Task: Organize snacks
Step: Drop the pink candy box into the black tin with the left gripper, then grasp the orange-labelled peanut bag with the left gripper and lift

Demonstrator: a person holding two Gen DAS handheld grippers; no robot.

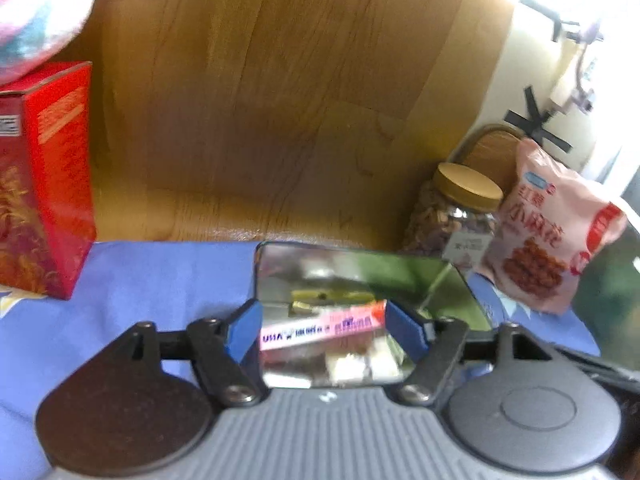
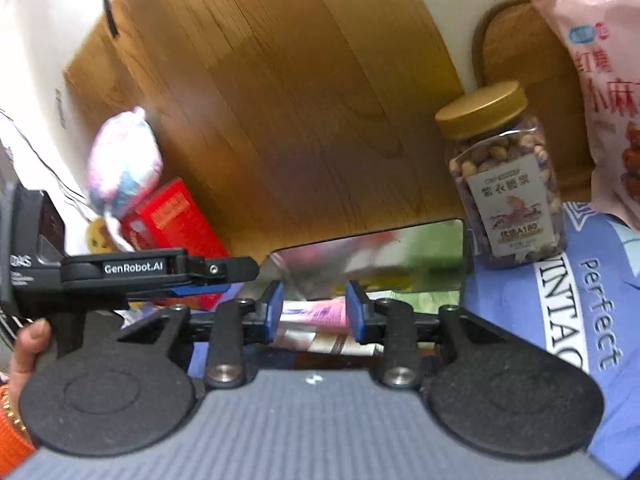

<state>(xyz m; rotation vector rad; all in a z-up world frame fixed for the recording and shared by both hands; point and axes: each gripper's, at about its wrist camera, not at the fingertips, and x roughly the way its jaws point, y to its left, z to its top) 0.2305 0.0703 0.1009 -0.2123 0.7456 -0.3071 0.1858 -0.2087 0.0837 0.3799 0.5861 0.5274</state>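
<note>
We see the left gripper (image 1: pixel 322 330) spread wide and the right gripper (image 2: pixel 314 310) narrowly parted, both empty, over the tin (image 1: pixel 360 272) holding a pink snack bar (image 1: pixel 320 330) at 6 o'clock.

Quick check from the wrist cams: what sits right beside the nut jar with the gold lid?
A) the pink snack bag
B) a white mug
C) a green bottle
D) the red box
A: the pink snack bag leans right next to the nut jar, at the back right of the open tin, while the red box stands far off on the other side of the blue cloth.
</note>
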